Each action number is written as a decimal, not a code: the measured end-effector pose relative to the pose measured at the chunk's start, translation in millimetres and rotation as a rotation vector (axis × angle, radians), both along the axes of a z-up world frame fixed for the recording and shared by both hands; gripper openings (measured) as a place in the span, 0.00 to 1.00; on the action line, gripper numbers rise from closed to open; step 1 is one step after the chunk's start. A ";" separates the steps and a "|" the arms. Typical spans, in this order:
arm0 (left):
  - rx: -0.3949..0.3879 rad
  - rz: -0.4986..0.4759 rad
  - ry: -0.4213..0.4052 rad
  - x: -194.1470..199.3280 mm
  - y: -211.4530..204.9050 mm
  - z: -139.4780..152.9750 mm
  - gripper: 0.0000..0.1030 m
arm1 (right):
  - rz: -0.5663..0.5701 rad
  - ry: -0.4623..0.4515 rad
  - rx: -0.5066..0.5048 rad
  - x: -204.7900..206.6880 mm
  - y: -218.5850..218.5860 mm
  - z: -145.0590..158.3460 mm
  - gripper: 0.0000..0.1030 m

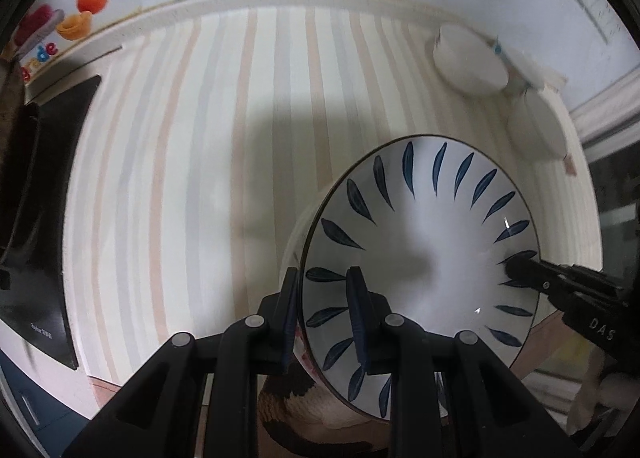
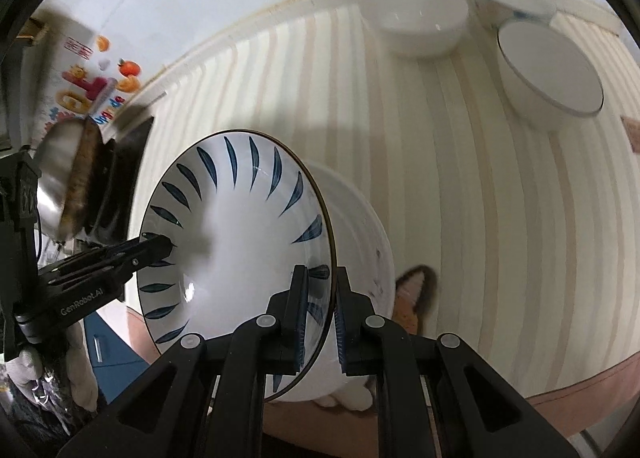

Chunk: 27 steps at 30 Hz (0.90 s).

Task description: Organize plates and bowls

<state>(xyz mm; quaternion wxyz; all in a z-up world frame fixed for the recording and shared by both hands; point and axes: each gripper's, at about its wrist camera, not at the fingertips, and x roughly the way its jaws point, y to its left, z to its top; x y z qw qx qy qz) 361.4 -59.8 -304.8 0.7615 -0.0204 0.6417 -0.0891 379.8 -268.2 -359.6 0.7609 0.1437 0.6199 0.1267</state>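
Left tool clamping leaf-patterned bowl rim, right tool clamping opposite rim

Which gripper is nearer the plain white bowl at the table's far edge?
Right, by a little. Both grippers clamp opposite rims of the blue-leaf bowl; the plain white bowl sits beyond, toward the right gripper's side.

The leaf-painted bowl is looking like glazed ceramic, glossy and smooth, catching small highlights. The striped tablecloth is showing as matt cloth. Both grippers are appearing as black matt plastic with ribbed pads.
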 end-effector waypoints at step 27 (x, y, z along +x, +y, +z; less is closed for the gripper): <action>0.061 -0.048 0.067 -0.7 -19.0 -38.1 0.20 | 0.016 0.115 -0.023 3.7 -7.5 -44.0 0.16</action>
